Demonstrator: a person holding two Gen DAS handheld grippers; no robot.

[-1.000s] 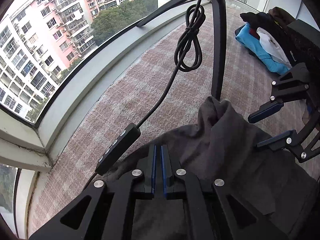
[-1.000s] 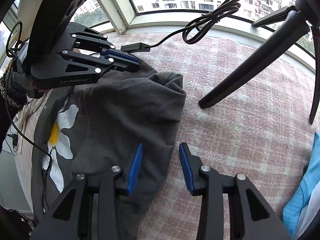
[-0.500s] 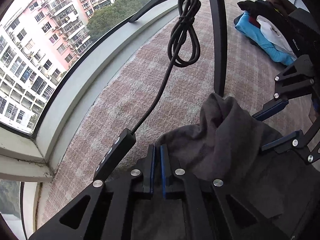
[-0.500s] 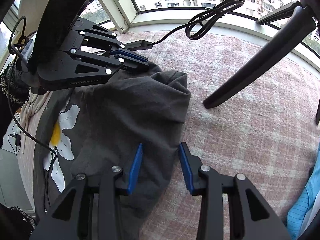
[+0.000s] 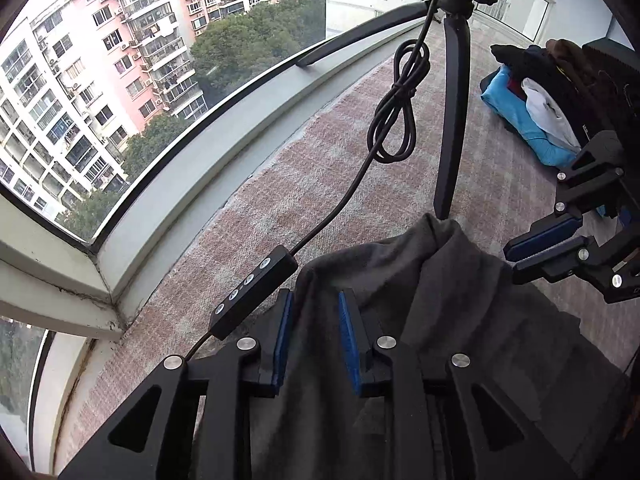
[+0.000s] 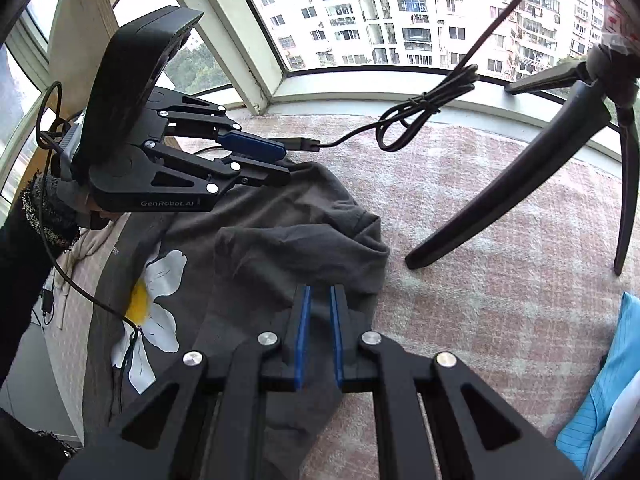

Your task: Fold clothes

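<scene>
Right wrist view: the right gripper [image 6: 319,300] is closing on the grey sweatshirt [image 6: 280,240], seemingly pinching it; the left gripper [image 5: 314,308] is opening, fabric between its pads.

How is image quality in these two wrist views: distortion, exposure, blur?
Left wrist view: heavy fisheye bends the window sill; even daylight, dark grey garment well exposed, no glare. Right wrist view: same curvature, bright buildings outside slightly washed out; right gripper fingers faintly motion-blurred; flower print sharp.
</scene>
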